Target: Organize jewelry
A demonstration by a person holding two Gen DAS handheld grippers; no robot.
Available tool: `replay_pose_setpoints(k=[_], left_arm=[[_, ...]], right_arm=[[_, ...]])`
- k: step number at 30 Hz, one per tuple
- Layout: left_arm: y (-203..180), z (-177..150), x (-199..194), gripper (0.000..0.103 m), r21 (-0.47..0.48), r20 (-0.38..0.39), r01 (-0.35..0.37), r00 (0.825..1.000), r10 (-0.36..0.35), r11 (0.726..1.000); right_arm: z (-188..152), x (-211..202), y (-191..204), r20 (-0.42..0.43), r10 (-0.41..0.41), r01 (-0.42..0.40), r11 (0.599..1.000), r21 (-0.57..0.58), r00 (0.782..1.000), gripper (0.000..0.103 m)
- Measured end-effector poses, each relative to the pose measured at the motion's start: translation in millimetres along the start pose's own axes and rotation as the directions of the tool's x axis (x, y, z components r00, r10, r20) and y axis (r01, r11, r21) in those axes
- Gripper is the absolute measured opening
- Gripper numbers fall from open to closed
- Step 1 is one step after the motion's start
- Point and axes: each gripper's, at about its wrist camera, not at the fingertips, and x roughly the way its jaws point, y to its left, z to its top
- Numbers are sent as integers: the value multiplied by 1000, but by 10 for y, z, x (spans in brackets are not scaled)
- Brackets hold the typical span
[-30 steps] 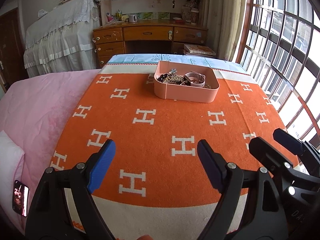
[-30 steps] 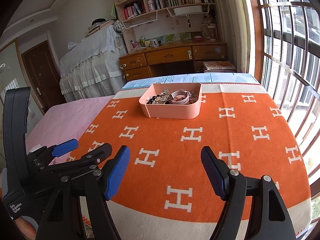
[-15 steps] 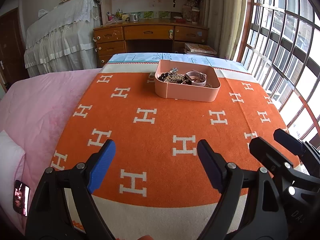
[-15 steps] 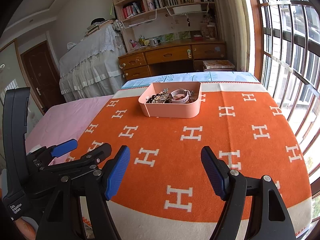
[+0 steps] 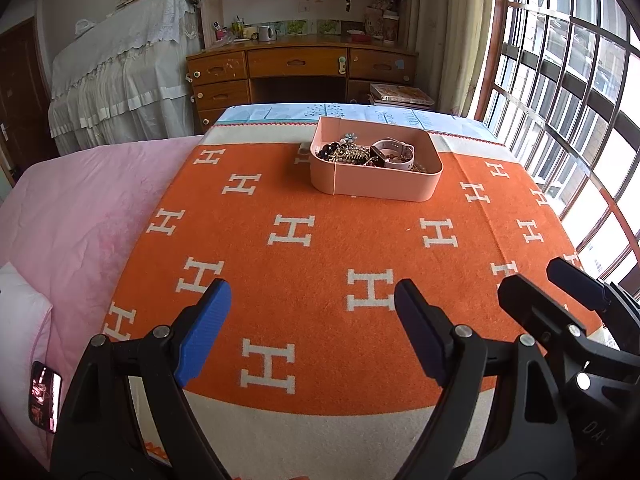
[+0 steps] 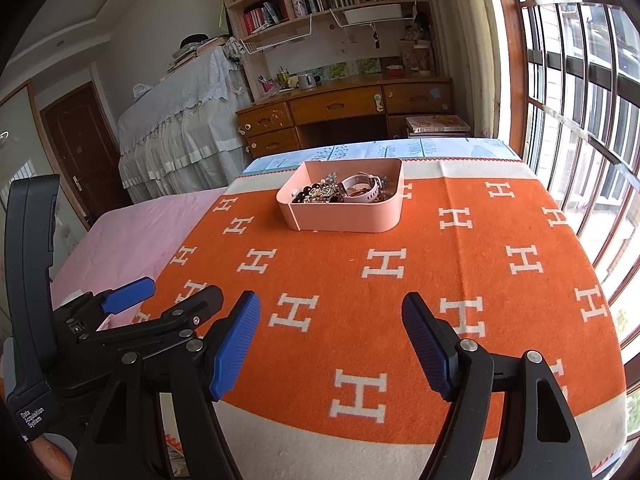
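Note:
A pink tray (image 5: 380,188) stands at the far end of the orange blanket (image 5: 320,264); it also shows in the right wrist view (image 6: 344,220). It holds a tangle of jewelry (image 5: 348,154) and a white watch (image 5: 394,150). A small pale item (image 5: 303,149) lies just left of the tray. My left gripper (image 5: 312,336) is open and empty, low over the near blanket. My right gripper (image 6: 330,344) is open and empty beside it. The tray lies far ahead of both.
The blanket covers a bed with a pink quilt (image 5: 72,208) on the left. A phone (image 5: 45,397) lies at the near left. A wooden desk (image 5: 300,68) and a draped cabinet (image 5: 120,80) stand behind. Barred windows (image 5: 568,100) run along the right.
Both grippers have drifted slightly, so the tray sits a little lower and nearer in view. Both stay open and empty.

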Motion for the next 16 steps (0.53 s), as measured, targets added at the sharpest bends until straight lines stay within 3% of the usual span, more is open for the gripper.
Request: replay_pose_setpoints(k=[16], left_arm=[[81, -74, 41, 82, -2, -16, -5, 1000, 5, 1000]], right_arm=[[-94, 52, 42, -13, 1, -1, 1000, 8, 1000, 75]])
